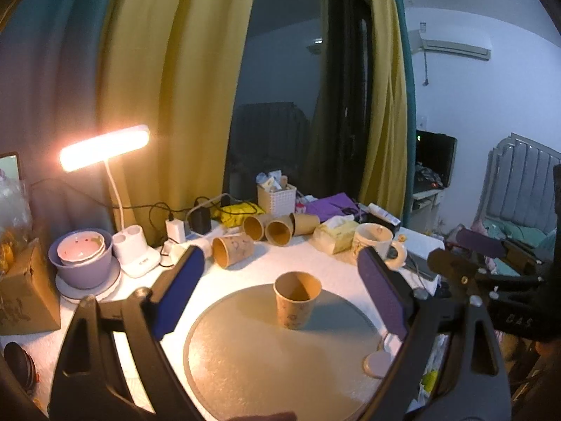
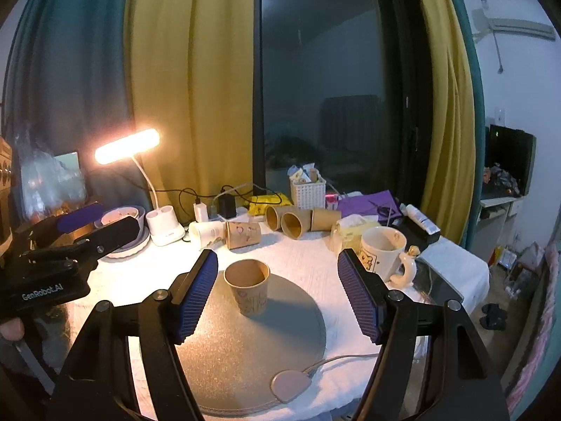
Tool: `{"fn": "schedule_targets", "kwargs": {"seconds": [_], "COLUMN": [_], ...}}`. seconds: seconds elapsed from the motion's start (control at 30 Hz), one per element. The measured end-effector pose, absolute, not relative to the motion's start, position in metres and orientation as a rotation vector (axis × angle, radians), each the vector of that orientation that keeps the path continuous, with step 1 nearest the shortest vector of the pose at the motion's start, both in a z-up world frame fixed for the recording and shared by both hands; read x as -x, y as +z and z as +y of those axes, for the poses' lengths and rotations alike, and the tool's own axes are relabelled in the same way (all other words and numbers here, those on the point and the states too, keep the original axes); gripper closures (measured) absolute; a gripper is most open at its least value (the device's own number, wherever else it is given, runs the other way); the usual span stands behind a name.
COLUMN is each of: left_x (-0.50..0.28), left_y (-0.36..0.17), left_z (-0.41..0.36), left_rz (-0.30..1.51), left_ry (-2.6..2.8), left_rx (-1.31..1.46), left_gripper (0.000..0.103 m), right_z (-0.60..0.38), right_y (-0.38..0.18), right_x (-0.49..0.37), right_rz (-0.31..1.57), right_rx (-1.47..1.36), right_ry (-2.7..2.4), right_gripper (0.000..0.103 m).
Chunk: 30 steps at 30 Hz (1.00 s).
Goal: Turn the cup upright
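A brown paper cup [image 1: 297, 299] stands upright, mouth up, on a round grey mat [image 1: 245, 361]; it also shows in the right wrist view [image 2: 248, 287] on the mat [image 2: 280, 336]. My left gripper [image 1: 280, 280] is open, its blue pads wide to either side of the cup and nearer the camera, touching nothing. My right gripper [image 2: 277, 280] is open and empty too, with the cup just inside its left pad [image 2: 196, 294]. The left gripper [image 2: 94, 222] is also seen in the right wrist view at the far left.
Several paper cups [image 1: 270, 229] lie on their sides at the back of the white table. A mug [image 2: 384, 251], tissue pack [image 1: 336, 233], purple bowls [image 1: 82, 256], lit lamp [image 1: 105, 147], chargers and a white basket [image 2: 308, 193] surround them. A small white puck with cable [image 2: 291, 384] sits on the mat's near right edge.
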State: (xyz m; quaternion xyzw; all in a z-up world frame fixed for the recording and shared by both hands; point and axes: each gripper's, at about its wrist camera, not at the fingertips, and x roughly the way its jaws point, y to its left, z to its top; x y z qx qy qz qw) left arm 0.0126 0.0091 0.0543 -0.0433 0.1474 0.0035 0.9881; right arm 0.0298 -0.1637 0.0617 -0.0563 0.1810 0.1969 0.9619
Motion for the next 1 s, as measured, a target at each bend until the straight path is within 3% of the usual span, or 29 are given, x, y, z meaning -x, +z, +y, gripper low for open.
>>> {"fn": "schedule_targets", "kwargs": {"seconds": [1.0], "left_x": [-0.0049], "left_y": [0.0505], "left_z": [0.0064], "left_rz": [0.303], "left_ry": [0.053], "left_rx": [0.089], "left_gripper": [0.013], "right_z": [-0.1600], "right_y": [0.0523], "right_x": [-0.0347], "right_rz": [0.403], "right_rx": [0.125], "right_ry": [0.409], "right_gripper": [0.029]}}
